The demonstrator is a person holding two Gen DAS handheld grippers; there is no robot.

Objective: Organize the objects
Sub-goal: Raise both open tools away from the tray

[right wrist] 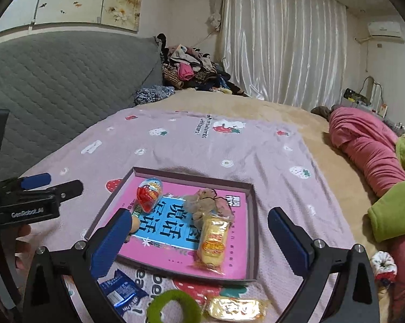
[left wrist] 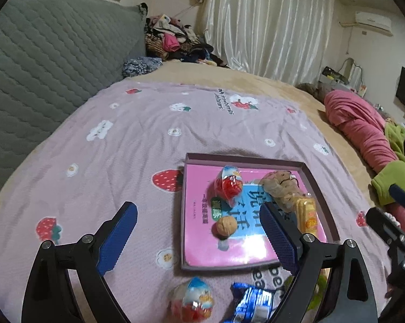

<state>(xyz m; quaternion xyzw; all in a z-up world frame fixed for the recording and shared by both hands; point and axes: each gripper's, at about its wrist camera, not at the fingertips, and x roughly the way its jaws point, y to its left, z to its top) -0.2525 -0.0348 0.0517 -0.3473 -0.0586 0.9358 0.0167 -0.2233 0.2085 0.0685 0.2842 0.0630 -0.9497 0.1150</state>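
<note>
Hand-held gripper [right wrist: 197, 231] open above tray [right wrist: 252, 231] holding walnut [left wrist: 226, 225], snack [right wrist: 212, 242].

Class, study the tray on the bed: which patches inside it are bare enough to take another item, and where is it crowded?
Inside the tray, the near corner between the walnut and the yellow snack pack is bare, as is the far right corner. The far middle is crowded: the toy egg and the beige scrunchie sit there.

A grey quilted headboard [right wrist: 65, 80] stands at nine o'clock, white satin curtains [right wrist: 280, 43] at one o'clock, an air conditioner [right wrist: 385, 29] high at two o'clock.
</note>
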